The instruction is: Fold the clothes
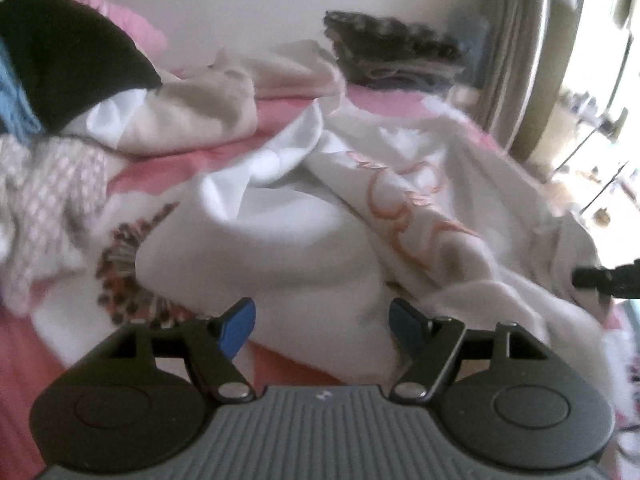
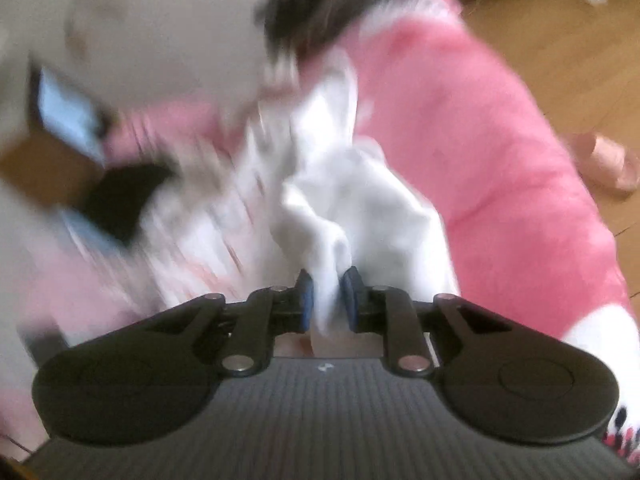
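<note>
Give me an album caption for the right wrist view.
Right gripper pinches a bunched white garment above the pink bed.

Right gripper [image 2: 326, 298] fingers pinching white garment [image 2: 340, 208], pink bedspread [image 2: 500, 160] beneath, wooden floor [image 2: 560, 40] beyond

Both tongs [image 1: 322, 322] [image 2: 329, 300] have black linkage arms, silver rivets, blue pads, ribbed grey bodies

Your left claw [image 1: 322, 326]: blue pads [image 1: 240, 326] spread wide apart, gripping nothing. Your right claw [image 2: 328, 300]: pads [image 2: 306, 300] pinched close together on white cloth [image 2: 332, 216], view motion-blurred.
</note>
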Demonstrator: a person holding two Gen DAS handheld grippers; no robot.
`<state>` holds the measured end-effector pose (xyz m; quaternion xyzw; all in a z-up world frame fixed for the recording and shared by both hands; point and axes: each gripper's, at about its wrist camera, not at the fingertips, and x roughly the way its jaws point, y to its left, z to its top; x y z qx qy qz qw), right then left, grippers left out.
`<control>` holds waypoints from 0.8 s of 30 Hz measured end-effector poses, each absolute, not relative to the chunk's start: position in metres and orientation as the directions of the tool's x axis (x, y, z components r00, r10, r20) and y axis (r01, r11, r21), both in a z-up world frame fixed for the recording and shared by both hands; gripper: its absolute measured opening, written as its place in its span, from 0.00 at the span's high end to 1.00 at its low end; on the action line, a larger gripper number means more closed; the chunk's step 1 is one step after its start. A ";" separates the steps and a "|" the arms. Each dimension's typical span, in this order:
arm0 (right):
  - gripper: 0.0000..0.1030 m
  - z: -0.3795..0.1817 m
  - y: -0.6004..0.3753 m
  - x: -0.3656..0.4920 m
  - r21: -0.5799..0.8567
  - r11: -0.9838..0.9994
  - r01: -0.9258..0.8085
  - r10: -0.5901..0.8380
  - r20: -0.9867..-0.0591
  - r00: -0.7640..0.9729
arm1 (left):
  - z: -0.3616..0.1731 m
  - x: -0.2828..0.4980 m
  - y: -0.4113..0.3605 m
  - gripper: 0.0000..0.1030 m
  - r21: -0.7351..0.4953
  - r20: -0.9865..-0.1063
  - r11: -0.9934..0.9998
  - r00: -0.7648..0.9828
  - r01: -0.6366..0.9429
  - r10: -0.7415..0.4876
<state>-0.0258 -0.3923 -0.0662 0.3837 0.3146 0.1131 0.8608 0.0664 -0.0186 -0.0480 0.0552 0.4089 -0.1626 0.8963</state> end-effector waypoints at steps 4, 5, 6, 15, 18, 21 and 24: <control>0.74 -0.078 -0.361 -0.008 0.638 0.769 0.038 0.438 -0.570 0.695 | -0.060 0.090 -0.028 0.26 -0.029 -0.778 0.946 0.587 0.323 -0.224; 0.74 -0.081 -0.353 -0.004 0.613 0.790 0.033 0.435 -0.597 0.674 | -0.063 0.093 -0.029 0.27 -0.029 -0.778 0.949 0.589 0.315 -0.219; 0.74 -0.082 -0.351 -0.003 0.606 0.795 0.031 0.434 -0.603 0.669 | -0.063 0.094 -0.029 0.29 -0.025 -0.774 0.951 0.596 0.308 -0.214; 0.74 -0.089 -0.359 -0.013 0.642 0.766 0.032 0.435 -0.554 0.710 | -0.018 0.075 -0.012 0.91 0.029 -0.727 0.955 0.662 0.295 -0.182; 0.74 -0.092 -0.362 -0.017 0.654 0.756 0.031 0.434 -0.537 0.723 | 0.007 0.079 0.007 0.92 0.078 -0.698 0.969 0.707 0.234 -0.114; 0.74 -0.094 -0.364 -0.019 0.665 0.746 0.032 0.434 -0.523 0.734 | 0.035 0.094 0.025 0.92 0.145 -0.659 0.977 0.752 0.153 -0.020; 0.74 -0.095 -0.363 -0.020 0.667 0.745 0.031 0.430 -0.515 0.741 | 0.067 0.121 0.035 0.92 0.260 -0.579 0.962 0.811 0.079 0.089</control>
